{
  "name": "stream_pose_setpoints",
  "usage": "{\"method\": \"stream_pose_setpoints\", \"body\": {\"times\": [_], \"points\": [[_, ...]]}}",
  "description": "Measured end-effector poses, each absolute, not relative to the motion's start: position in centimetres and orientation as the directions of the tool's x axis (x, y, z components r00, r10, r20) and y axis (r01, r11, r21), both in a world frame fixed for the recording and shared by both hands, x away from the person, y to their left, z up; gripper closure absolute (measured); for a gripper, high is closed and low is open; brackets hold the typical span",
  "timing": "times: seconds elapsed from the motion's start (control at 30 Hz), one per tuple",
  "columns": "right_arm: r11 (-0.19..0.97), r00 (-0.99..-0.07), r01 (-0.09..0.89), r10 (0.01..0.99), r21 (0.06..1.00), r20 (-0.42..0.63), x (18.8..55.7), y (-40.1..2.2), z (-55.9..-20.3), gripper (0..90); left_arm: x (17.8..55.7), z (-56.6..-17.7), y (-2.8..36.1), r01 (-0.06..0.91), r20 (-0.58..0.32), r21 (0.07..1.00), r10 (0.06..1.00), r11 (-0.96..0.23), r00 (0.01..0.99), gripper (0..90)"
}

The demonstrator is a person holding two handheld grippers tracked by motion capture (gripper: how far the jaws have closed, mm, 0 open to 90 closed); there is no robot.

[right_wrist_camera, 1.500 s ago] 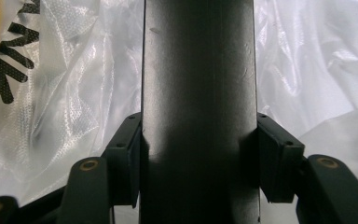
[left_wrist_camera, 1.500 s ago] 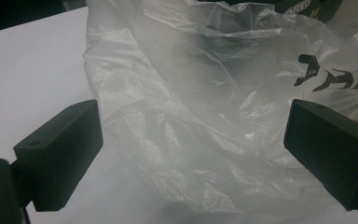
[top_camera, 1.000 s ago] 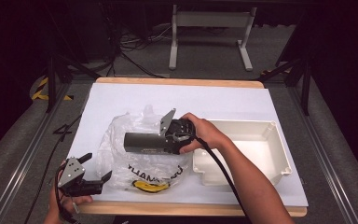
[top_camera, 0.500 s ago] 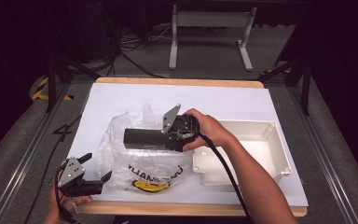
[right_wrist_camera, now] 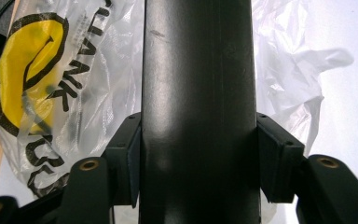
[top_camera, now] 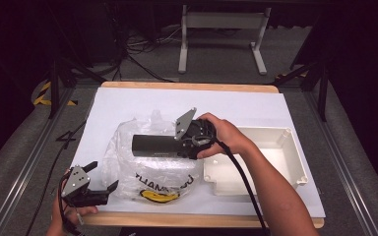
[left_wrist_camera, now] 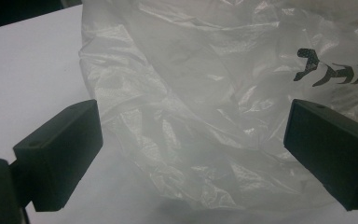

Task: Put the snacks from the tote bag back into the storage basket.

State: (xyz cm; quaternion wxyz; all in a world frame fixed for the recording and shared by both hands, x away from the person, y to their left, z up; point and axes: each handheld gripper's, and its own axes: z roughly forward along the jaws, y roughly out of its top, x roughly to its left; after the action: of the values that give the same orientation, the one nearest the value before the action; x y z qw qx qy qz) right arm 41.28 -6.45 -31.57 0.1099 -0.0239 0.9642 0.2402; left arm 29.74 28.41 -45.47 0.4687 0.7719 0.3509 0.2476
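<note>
A long black box hangs level over a crumpled clear plastic bag printed with a yellow smiley and black letters. My right gripper is shut on one end of it; in the right gripper view the box runs away between the two pads, with the bag beneath. My left gripper rests near the table's front left corner, open, pointing at the bag's near edge. In the left gripper view the bag lies just beyond my left gripper, with nothing between its fingers.
A white sheet covers the wooden table. A shallow white tray stands to the right of the bag, under the right forearm. Beyond the table are a metal stand's legs and cables on a dark floor.
My right gripper has lifted the black box slightly above the bag. The left gripper has stayed where it was.
</note>
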Motion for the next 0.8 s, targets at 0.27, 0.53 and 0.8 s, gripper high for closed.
{"method": "stream_pose_setpoints", "body": {"times": [0.27, 0.53, 0.8], "points": [[0.888, -0.973, -0.109, -0.002, 0.447, -0.232, 40.7, -7.0, -31.1, 42.9, 29.7, -45.4, 28.4, 0.31, 0.052, 0.899, 0.776, -0.311, 0.628, 5.2], [0.885, -0.97, -0.107, 0.008, 0.454, -0.244, 40.2, -8.9, -30.5, 42.9, 29.7, -45.4, 28.4, 0.309, 0.056, 0.898, 0.778, -0.313, 0.625, 5.2], [0.884, -0.968, -0.086, 0.036, 0.459, -0.25, 40.0, -11.3, -30.2, 42.9, 29.7, -45.4, 28.3, 0.309, 0.064, 0.896, 0.78, -0.32, 0.623, 5.2]]}}
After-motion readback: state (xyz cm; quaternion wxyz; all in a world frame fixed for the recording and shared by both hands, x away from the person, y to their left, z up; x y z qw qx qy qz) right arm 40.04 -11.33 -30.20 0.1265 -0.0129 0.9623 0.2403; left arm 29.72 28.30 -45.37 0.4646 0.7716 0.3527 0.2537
